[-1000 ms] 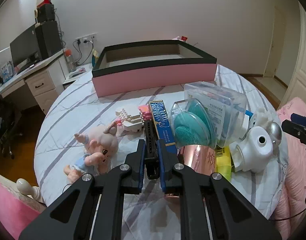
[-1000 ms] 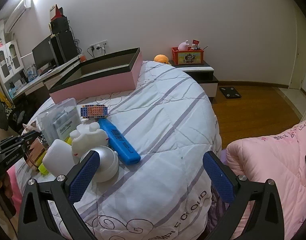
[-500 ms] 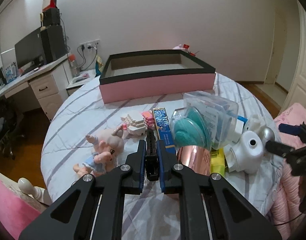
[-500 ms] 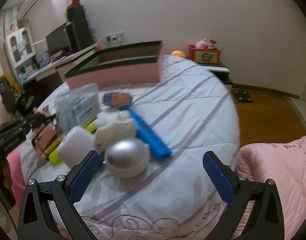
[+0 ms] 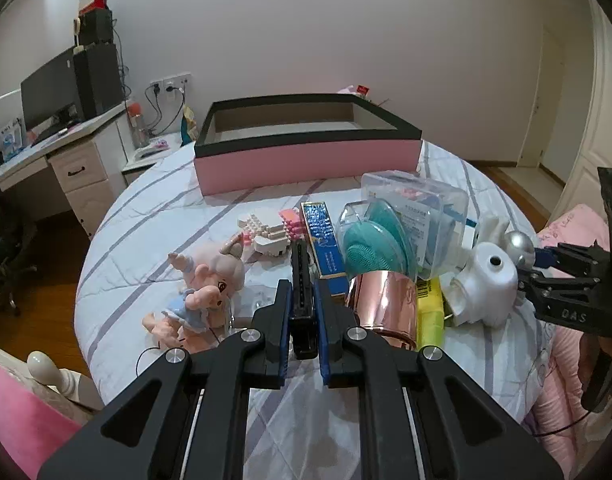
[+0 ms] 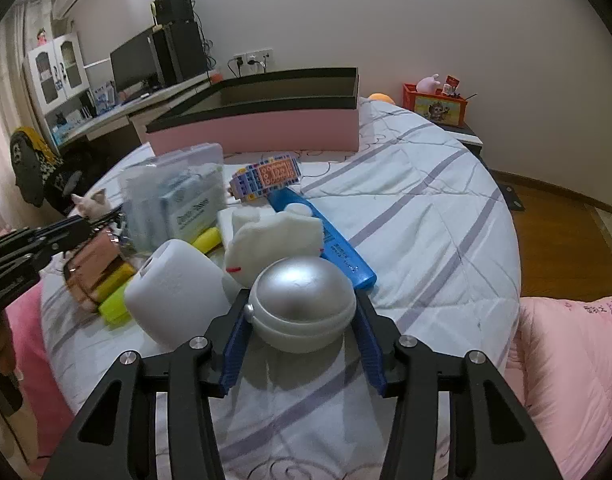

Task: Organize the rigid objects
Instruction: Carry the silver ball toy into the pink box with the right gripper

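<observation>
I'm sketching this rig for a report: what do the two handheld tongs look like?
Both tongs, left and right, share one build: black angular plastic arms with cut-out slots, round silver screw heads, and ridged blue pads inside the fingers. Seen from the left wrist, the right one carries pale lettering on its side.

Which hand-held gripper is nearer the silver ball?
Right. The right hand-held gripper is closing around the silver ball; the left hand-held gripper grips a black object across the pile.
</observation>
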Demonstrator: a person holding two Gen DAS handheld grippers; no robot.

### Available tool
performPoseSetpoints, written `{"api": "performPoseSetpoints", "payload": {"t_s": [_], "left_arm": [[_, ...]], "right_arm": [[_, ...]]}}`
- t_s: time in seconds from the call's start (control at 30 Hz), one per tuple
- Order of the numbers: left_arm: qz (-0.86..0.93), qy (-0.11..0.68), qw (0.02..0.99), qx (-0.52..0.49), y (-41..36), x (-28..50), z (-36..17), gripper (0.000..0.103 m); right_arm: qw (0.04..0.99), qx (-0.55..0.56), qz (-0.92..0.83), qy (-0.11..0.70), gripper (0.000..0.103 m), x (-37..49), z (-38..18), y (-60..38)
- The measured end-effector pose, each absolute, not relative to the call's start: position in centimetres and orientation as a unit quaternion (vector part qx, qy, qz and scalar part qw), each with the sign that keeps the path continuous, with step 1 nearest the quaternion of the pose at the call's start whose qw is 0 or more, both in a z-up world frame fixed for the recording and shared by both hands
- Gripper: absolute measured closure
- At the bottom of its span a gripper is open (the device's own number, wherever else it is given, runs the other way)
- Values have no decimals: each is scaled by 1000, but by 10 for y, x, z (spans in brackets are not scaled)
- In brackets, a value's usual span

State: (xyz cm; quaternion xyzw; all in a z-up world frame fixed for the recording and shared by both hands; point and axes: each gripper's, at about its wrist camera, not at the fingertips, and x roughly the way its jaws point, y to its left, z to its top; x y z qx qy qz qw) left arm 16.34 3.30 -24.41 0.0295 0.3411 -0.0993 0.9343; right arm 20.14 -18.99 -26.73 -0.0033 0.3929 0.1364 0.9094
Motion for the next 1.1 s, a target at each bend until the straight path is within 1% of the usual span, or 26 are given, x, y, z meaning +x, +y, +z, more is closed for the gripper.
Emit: {"api": "performPoseSetpoints", "payload": {"t_s": [0.13,0.23,0.27,0.43,0.7,0.93,1.1], "left_arm": [[-102,343,933,26,34,166,-246,92],[-103,340,935,21,36,166,-244,92],[-103,338,935,20,36,166,-243,92],[-105,328,939,15,38,167,-235,92],[-110,309,944,19,35,171,-216,92],[-117,291,949,18,34,187,-194,92],[-134,280,950,18,34,226,-171,92]], "right_arm": [[911,0,134,389,49,207,-269,-190],[911,10,140,389,51,207,-268,-194],[911,13,141,387,54,205,-268,-195],[915,19,137,378,54,198,-261,-204],[928,23,130,349,54,198,-235,-211],[931,22,162,327,54,228,-211,-197],[929,10,183,322,54,272,-191,-182]]}}
